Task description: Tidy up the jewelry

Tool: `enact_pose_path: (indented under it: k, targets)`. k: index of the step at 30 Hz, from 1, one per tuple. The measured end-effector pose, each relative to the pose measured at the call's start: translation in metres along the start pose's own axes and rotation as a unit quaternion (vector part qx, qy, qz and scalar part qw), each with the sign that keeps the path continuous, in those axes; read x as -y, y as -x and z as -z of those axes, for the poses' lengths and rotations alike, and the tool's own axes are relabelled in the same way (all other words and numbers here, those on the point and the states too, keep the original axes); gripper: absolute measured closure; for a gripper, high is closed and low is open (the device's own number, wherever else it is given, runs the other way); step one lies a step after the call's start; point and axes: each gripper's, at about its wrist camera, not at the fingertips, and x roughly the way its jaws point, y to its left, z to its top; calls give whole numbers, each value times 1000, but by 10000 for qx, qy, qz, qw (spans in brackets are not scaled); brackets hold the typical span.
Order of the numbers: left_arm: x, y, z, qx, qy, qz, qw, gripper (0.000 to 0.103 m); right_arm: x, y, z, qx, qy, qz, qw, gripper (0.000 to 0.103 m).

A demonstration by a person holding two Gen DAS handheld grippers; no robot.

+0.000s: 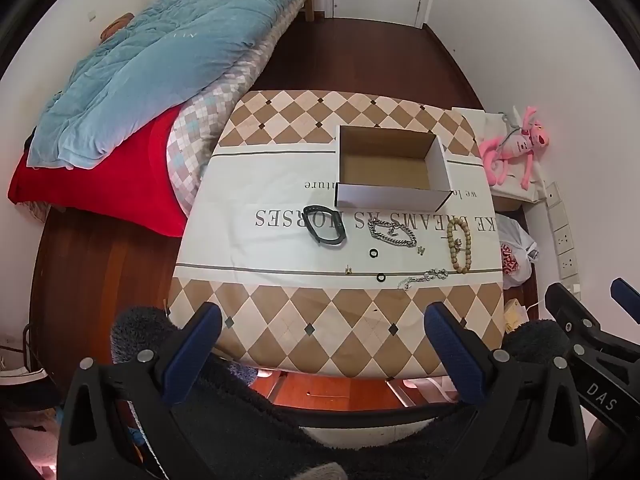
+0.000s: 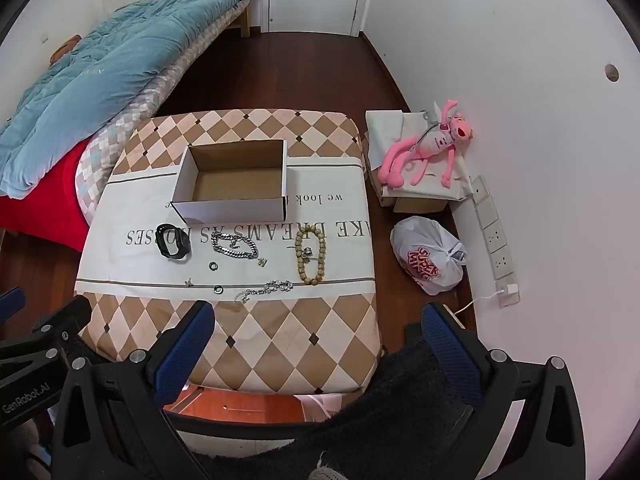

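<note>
Hovering open-jawed above scattered jewelry (image 1: 390, 232): left gripper (image 1: 324, 332).

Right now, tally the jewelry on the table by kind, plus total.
Black band: 1
Silver chain bracelets: 2
Bead bracelet: 1
Black rings: 2
Small earring-like bits, too small to be sure: 2
Total: 8, all outside the box, which looks empty.

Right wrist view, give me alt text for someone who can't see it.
An empty open cardboard box sits on a table; nearer lie a black band, silver chain bracelet, wooden bead bracelet and thin silver chain. The open right gripper hovers empty.
</note>
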Motion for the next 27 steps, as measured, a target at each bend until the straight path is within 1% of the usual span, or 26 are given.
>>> enact_pose_path:
  k: [8,9,18,27]
  targets:
    - [5,1,0,38,-33,-42,10000,0,0,1,-1,3,15,43,10000,0]
    - [1,3,-4,21,-18,-10,10000,0,0,1,-1,3,14,39,10000,0]
    - [1,9,-10,42,-17,1,10000,0,0,1,-2,0,11,-5,10000,0]
    - [0,7,-8,69,-12,20,10000,0,0,-1,-1,-14,-17,-19,10000,0]
